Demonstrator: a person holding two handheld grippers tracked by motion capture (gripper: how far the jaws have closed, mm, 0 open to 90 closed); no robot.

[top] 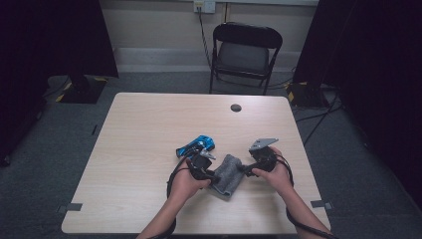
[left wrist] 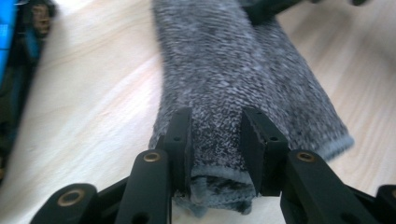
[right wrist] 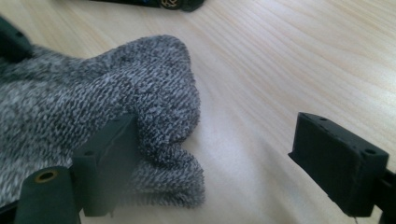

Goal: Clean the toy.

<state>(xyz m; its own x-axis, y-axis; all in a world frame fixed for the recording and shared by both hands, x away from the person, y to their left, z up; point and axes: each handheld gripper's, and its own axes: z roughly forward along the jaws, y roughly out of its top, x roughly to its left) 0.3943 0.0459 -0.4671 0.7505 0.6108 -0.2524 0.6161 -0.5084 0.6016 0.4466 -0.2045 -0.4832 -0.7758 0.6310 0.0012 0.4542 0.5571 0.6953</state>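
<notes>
A grey knitted cloth, folded into a long roll, lies on the pale wooden table between the person's two hands. My left gripper meets its left end. In the left gripper view the two black pads press on the hemmed end of the cloth, so the left gripper is shut on it. My right gripper stands at the cloth's right end. In the right gripper view it is wide open: one jaw rests against the cloth, the other stands over bare table.
A blue and black gadget lies just behind the left hand and is also at the left edge of the left gripper view. A round cable hole sits near the table's far edge. A black folding chair stands beyond the table.
</notes>
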